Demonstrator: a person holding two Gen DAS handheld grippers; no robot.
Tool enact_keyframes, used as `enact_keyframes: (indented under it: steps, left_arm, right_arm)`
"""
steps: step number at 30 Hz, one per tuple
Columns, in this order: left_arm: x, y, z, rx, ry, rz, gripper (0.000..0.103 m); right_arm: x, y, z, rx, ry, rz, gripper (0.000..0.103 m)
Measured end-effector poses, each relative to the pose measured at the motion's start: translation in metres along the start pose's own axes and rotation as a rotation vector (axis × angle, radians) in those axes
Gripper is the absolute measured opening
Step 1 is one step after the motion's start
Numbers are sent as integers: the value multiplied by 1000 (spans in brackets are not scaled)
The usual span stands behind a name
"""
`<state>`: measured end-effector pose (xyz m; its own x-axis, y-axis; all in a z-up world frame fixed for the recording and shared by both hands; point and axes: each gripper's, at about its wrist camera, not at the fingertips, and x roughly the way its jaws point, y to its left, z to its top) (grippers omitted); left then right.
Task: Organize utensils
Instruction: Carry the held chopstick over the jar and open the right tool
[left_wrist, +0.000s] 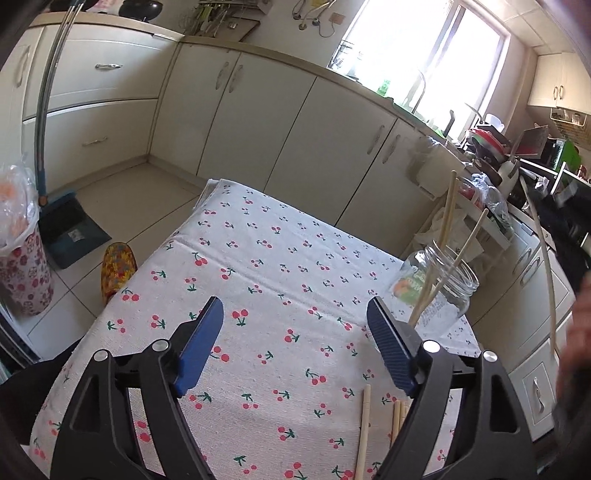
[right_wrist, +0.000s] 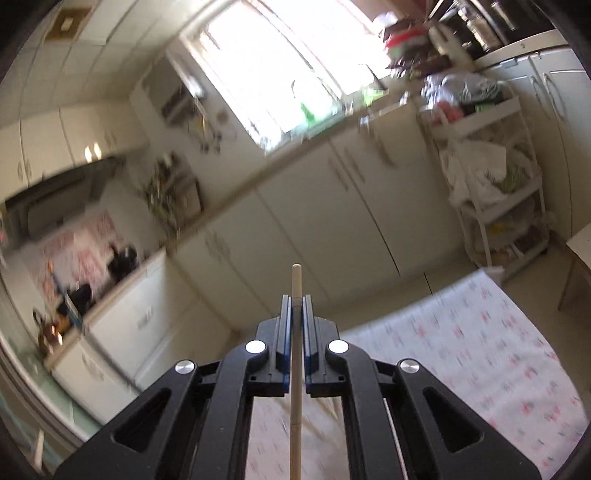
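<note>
My left gripper (left_wrist: 295, 314) is open and empty above the table with the cherry-print cloth (left_wrist: 280, 258). A glass jar (left_wrist: 439, 284) stands at the table's right edge with wooden chopsticks (left_wrist: 448, 218) upright in it. Several loose chopsticks (left_wrist: 364, 432) lie on the cloth at the near right, partly hidden by the left gripper's right finger. My right gripper (right_wrist: 296, 299) is shut on a wooden chopstick (right_wrist: 295, 369), raised and tilted above the table. That chopstick also shows in the left wrist view (left_wrist: 546, 266) at the far right, next to a blurred hand.
Cream kitchen cabinets (left_wrist: 288, 122) run behind the table. A white rack trolley (right_wrist: 495, 177) with bags stands at the right. On the floor to the left are a dustpan (left_wrist: 70, 229), a patterned slipper (left_wrist: 118, 266) and a floral bin (left_wrist: 22, 269).
</note>
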<state>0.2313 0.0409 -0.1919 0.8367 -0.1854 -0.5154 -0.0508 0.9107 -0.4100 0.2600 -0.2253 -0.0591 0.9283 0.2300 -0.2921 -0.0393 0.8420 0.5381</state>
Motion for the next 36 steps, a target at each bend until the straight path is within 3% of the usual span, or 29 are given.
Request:
enact_keyframes:
  steps: [5,14,21,27,36]
  left_arm:
    - [-2,1,1,-9,-5,-7,77]
    - [-1,1,2,-8,-3,-24,78]
    - [0,2,2,-14,0,-27,80]
    - [-1,2,1,-15,1,-25,81]
    - [-1,2,2,-17,0,-18,82]
  right_arm:
    - [29,11,16,12,-133,-31,6]
    - [61,17,10,-95,-200,-116,6]
    - [74,21,-9,-188,-163,-132,6]
    - [64,29,-21,-254,-142,-109,6]
    - [39,27,-48,-327,-38,-91,6]
